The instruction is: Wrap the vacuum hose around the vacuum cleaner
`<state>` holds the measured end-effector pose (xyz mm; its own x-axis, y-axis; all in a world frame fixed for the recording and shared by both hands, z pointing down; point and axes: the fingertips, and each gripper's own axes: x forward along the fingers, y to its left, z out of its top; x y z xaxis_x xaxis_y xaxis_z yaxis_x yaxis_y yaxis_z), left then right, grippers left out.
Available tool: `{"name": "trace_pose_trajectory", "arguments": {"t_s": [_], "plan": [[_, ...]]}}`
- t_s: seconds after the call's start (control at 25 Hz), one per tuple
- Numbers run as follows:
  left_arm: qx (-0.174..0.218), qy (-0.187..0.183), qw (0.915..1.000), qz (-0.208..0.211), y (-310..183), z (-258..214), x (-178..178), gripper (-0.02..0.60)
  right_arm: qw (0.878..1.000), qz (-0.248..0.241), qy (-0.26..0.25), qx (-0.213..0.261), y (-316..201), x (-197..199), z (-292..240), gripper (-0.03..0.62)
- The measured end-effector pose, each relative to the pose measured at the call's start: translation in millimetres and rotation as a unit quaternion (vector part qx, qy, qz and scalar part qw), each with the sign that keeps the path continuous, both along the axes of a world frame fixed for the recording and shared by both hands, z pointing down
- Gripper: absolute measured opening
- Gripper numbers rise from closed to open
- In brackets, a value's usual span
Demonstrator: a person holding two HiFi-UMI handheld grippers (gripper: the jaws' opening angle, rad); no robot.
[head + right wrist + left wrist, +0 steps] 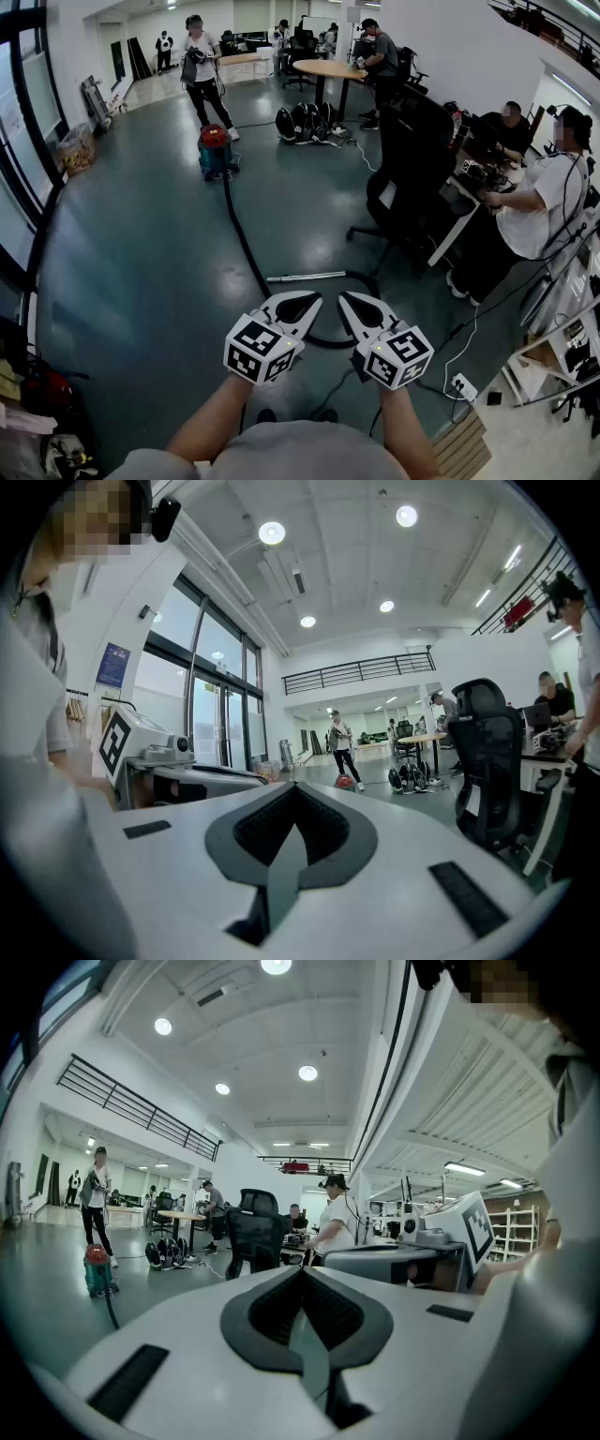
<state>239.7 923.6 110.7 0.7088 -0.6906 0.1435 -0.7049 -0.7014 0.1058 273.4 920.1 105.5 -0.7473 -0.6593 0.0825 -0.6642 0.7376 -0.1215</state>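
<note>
Vacuum hose (242, 234), a long black ribbed one, lies stretched across the dark green glossy floor (141, 262). It starts at the small teal vacuum cleaner with a red top (214, 150) in the upper centre-left of the head view and trails down toward the lower centre. There it seems to loop back to a silver metal wand (305, 277) lying flat, though the grippers cover part of that bend. None of the hose is coiled on the cleaner.

Low in the head view, the left gripper (298, 306) and the right gripper (361, 309) are held side by side, well apart from the cleaner and above the hose's near bend. In the left gripper view the left gripper's (302, 1279) dark pads are pressed together with nothing between them. The right gripper (292, 794) is likewise clenched and empty in its own view. The cleaner shows small at the left of the left gripper view (97, 1269) and near the centre of the right gripper view (347, 782).

A standing person in a white top (202, 66) is just behind the cleaner. At the right of the head view, a black mesh office chair (408, 159) stands beside a seated person in a white shirt (534, 197).
</note>
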Motion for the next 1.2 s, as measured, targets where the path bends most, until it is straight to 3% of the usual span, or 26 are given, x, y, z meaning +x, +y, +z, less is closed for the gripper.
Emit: {"name": "trace_pose_trajectory", "arguments": {"t_s": [0.88, 1.2], "plan": [[-0.014, -0.005, 0.9999, -0.006, -4.5, 12.1, 20.8, 0.008, 1.000, -0.007, -0.002, -0.002, -4.6, 25.5, 7.6, 0.003], [-0.023, -0.017, 0.9994, -0.018, -16.6, 18.8, 46.6, 0.008, 1.000, -0.011, -0.005, -0.011, -16.5, 61.3, 16.9, 0.003]]}}
